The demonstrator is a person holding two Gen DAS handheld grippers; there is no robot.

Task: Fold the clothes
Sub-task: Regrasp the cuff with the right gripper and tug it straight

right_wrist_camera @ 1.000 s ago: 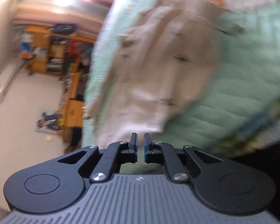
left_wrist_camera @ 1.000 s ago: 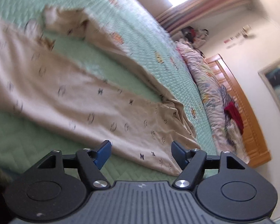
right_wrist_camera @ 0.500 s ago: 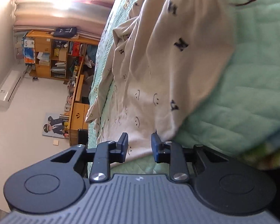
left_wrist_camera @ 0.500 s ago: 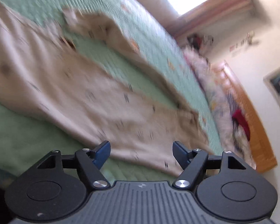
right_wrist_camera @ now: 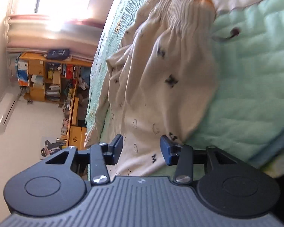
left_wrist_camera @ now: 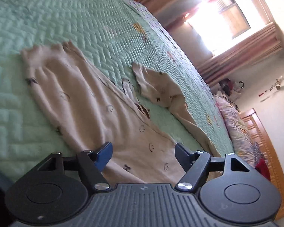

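Observation:
A pair of beige trousers (left_wrist_camera: 96, 109) printed with small smileys and letters lies spread on the green quilted bedspread (left_wrist_camera: 66, 19). One leg ends in a gathered cuff (left_wrist_camera: 39, 56); the other leg (left_wrist_camera: 161, 92) lies apart to the right. My left gripper (left_wrist_camera: 143, 154) hovers open just above the cloth, gripping nothing. In the right wrist view the same trousers (right_wrist_camera: 161, 79) lie bunched, with the gathered waistband (right_wrist_camera: 181, 15) far off. My right gripper (right_wrist_camera: 142, 147) is opening, its jaws apart over the near hem, the pads not pressing on it.
A floral duvet (left_wrist_camera: 240, 128) and a wooden headboard (left_wrist_camera: 265, 145) lie at the bed's right side. A bright window with curtains (left_wrist_camera: 227, 19) is beyond. The right wrist view shows wooden shelves (right_wrist_camera: 47, 75) and the bed's edge (right_wrist_camera: 270, 151) near the gripper.
My left gripper has swept along the trousers, so the gathered cuff has come into view. My right gripper's jaws have gone from nearly shut to apart over the hem.

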